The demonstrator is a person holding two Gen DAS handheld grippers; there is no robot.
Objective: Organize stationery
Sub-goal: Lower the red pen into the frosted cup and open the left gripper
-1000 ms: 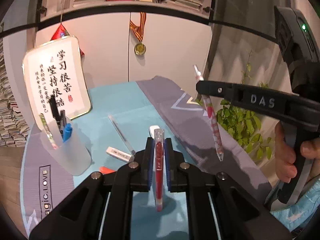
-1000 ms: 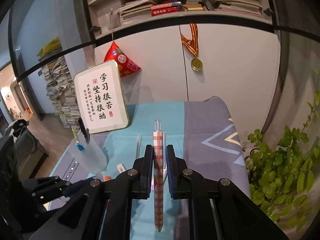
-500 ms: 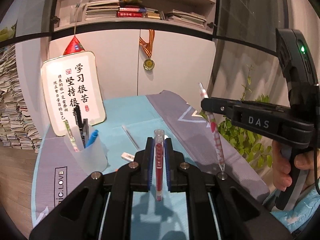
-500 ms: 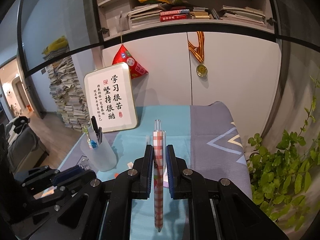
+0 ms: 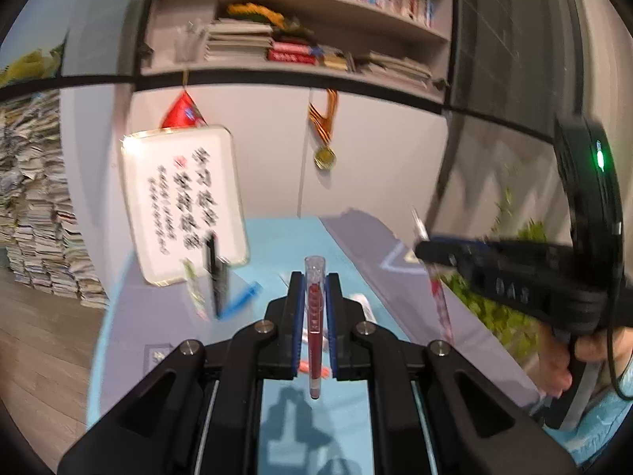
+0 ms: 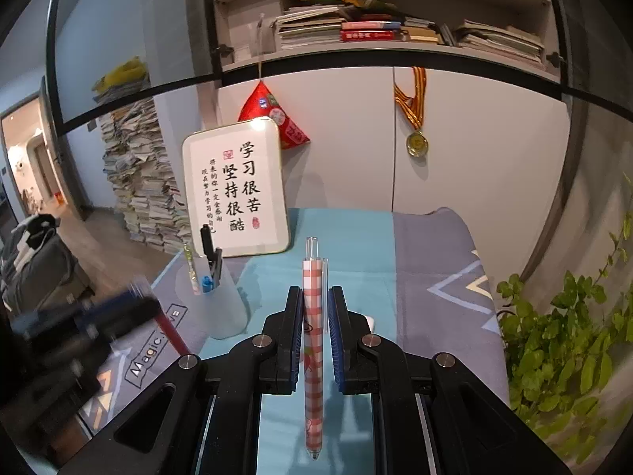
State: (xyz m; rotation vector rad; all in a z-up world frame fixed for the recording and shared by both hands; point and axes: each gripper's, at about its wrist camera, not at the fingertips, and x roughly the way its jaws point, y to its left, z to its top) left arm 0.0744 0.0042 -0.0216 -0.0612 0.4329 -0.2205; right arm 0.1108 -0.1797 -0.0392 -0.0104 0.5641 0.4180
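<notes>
Your left gripper [image 5: 314,289] is clamped on a red pen [image 5: 315,328], and your right gripper [image 6: 315,308] is squeezing a checked pen [image 6: 313,356], both held upright above the table [image 6: 356,237]. That frosted cup [image 6: 221,304] near the framed sign [image 6: 237,190] holds a black marker [image 6: 207,245], a blue pen [image 6: 205,283] and a greenish one [image 6: 190,265].

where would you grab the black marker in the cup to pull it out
Grip the black marker by its upper end, coming straight down from above. It stands nearly upright in the cup, only its top clears the rim, and two other pens crowd its lower part.
</notes>
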